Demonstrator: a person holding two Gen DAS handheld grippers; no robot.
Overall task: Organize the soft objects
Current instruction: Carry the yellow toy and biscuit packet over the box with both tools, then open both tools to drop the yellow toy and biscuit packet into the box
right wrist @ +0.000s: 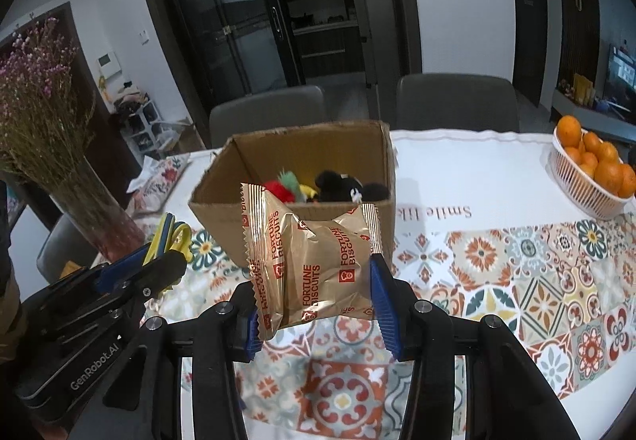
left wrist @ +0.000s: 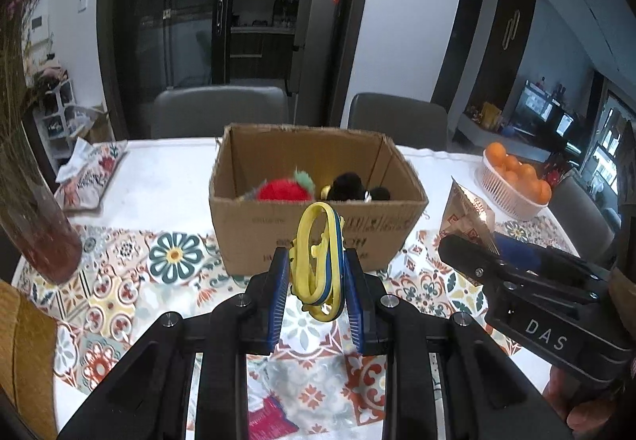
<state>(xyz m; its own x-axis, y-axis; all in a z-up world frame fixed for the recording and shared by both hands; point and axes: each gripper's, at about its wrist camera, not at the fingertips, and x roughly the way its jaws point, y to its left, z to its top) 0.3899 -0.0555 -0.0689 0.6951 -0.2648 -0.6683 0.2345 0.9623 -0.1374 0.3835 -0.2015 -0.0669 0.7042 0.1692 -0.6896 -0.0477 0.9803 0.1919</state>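
Patterned bench (left wrist: 119,269), box (left wrist: 318,217) centred. Left tool (left wrist: 318,281) level, clamped on yellow bands (left wrist: 318,261) before box. Right tool (right wrist: 314,305) level, clamped on biscuit packet (right wrist: 314,261); lettering legible only from right wrist.

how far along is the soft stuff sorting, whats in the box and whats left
Done: a red plush and a black plush already lie in the cardboard box. In hand: the left gripper holds a yellow and blue rubbery toy; the right gripper holds a Fortune Biscuits packet. Left: both still need dropping in the box.
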